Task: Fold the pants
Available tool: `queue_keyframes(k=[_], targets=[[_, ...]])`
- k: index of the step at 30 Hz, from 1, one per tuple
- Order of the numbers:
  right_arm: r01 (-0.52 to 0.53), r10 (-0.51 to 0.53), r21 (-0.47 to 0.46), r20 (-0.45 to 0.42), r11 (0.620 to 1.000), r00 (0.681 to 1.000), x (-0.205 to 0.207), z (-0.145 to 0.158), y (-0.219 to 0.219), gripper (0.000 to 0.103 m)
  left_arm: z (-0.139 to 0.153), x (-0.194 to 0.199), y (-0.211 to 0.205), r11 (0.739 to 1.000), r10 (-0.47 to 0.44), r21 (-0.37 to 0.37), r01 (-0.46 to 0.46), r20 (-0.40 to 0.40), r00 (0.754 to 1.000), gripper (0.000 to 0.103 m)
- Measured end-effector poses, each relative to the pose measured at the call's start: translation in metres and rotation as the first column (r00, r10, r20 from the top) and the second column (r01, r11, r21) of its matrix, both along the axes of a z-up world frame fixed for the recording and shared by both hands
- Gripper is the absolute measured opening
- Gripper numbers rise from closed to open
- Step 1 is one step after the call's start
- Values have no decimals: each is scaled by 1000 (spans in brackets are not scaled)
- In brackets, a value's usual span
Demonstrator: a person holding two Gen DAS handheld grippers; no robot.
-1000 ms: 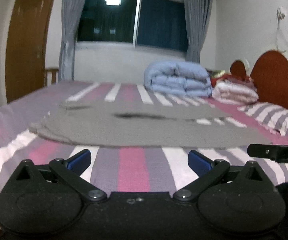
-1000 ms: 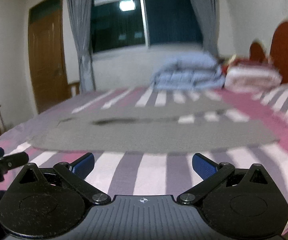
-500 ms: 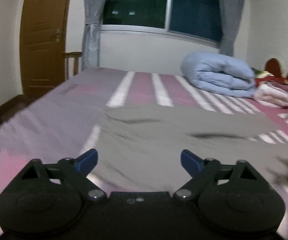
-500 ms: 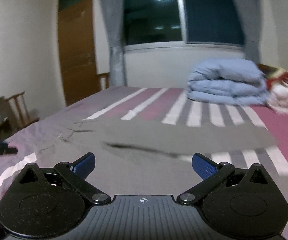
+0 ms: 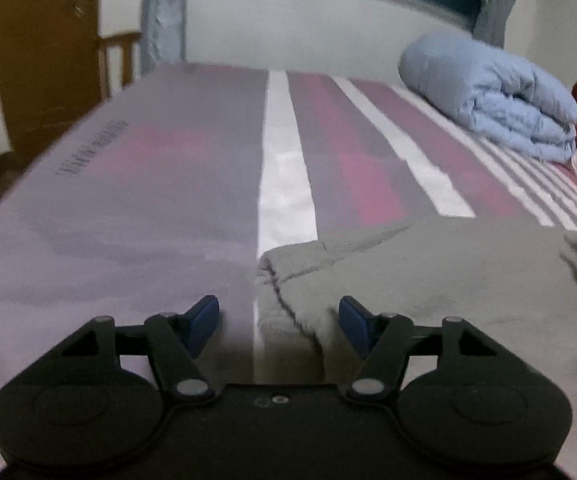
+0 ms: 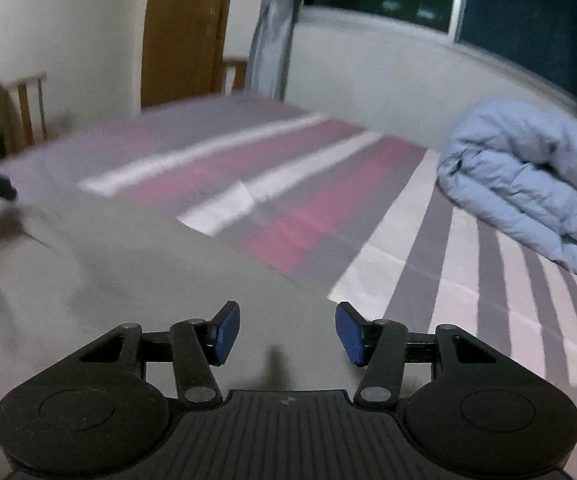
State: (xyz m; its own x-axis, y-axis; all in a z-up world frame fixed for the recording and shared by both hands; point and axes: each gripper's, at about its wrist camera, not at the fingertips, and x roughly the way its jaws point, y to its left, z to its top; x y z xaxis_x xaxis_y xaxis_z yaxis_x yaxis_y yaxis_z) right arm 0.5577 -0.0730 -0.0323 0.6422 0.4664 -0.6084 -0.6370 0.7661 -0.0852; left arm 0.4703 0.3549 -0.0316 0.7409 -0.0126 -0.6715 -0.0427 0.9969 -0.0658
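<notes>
Both of our tongs hang low over the grey pants (image 5: 428, 280), which lie spread flat on the striped bedsheet (image 5: 192, 184).

Our left gripper (image 5: 278, 322) has its blue pads (image 5: 202, 320) about halfway apart and its jaws are closing. The rumpled left end of the pants, with a dark crease running through it, sits in the gap between them. We cannot see the pads pressing on the cloth; the left pad appears over bare lilac sheet, the right one over grey fabric.

Further right, our right gripper (image 6: 287, 332) is likewise about half apart with its jaws closing. Smooth grey cloth (image 6: 148, 264) fills the gap between its pads (image 6: 228, 330), and the far edge of the pants runs just beyond the right pad, where the pink and white stripes begin. Contact with the cloth is not clear.

At the far right of the bed lies a folded pale blue duvet (image 6: 528, 180).
</notes>
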Motion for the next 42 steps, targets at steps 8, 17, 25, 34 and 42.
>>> queue_keyframes(k=[8, 17, 25, 34, 42], targets=[[-68, 66, -7, -127, 998, 990, 77, -42, -16, 54, -32, 57, 12, 998, -49, -46, 47, -45, 998, 60], [-187, 181, -1, -241, 982, 953, 94, -51, -28, 53, -40, 71, 4, 991, -126, -52, 124, -49, 991, 54], [-177, 175, 5, -156, 984, 972, 55, -13, -30, 7, -15, 50, 3, 985, -159, -61, 164, 78, 984, 16], [-206, 206, -7, 5, 978, 978, -80, 61, -57, 7, 41, -62, 12, 961, -192, -126, 245, 333, 923, 15], [-230, 233, -54, 58, 972, 971, -231, 35, -68, 7, 23, -165, -9, 963, -134, -174, 206, 356, 925, 15]])
